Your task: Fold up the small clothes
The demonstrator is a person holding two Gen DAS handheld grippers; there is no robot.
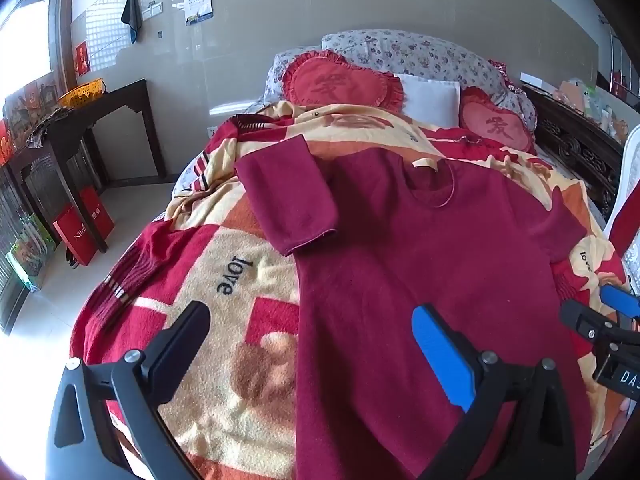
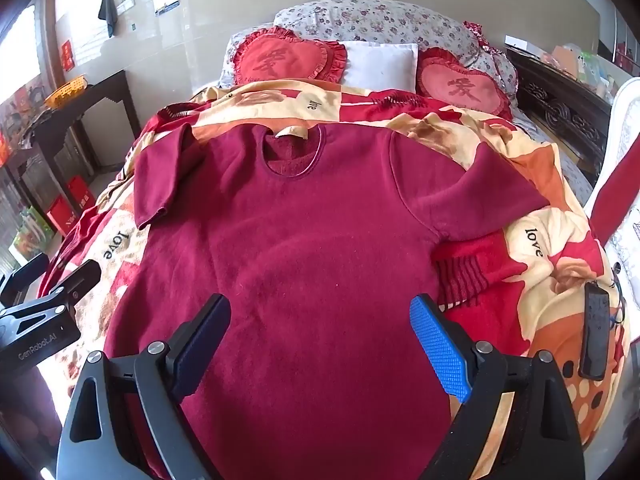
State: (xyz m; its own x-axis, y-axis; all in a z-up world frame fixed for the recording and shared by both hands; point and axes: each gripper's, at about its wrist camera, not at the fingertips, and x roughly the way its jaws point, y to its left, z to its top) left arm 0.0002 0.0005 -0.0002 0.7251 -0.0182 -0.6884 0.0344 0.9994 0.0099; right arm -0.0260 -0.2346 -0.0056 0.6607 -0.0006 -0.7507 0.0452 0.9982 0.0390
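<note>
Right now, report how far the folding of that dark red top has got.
Done: the dark red top lies spread flat, front up, on the patterned blanket, both sleeves out to the sides. In hand: nothing; the left gripper and the right gripper hover open over the hem, neither pinching cloth. Left: no fold is visible yet, so sleeves and body are all still to fold.

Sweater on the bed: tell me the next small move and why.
Probably bring the left tongs to the left sleeve and close on its cuff, to fold it across the chest. The sweater lies flat, front up, both sleeves spread, nothing folded yet, and both tongs are open and empty.
</note>
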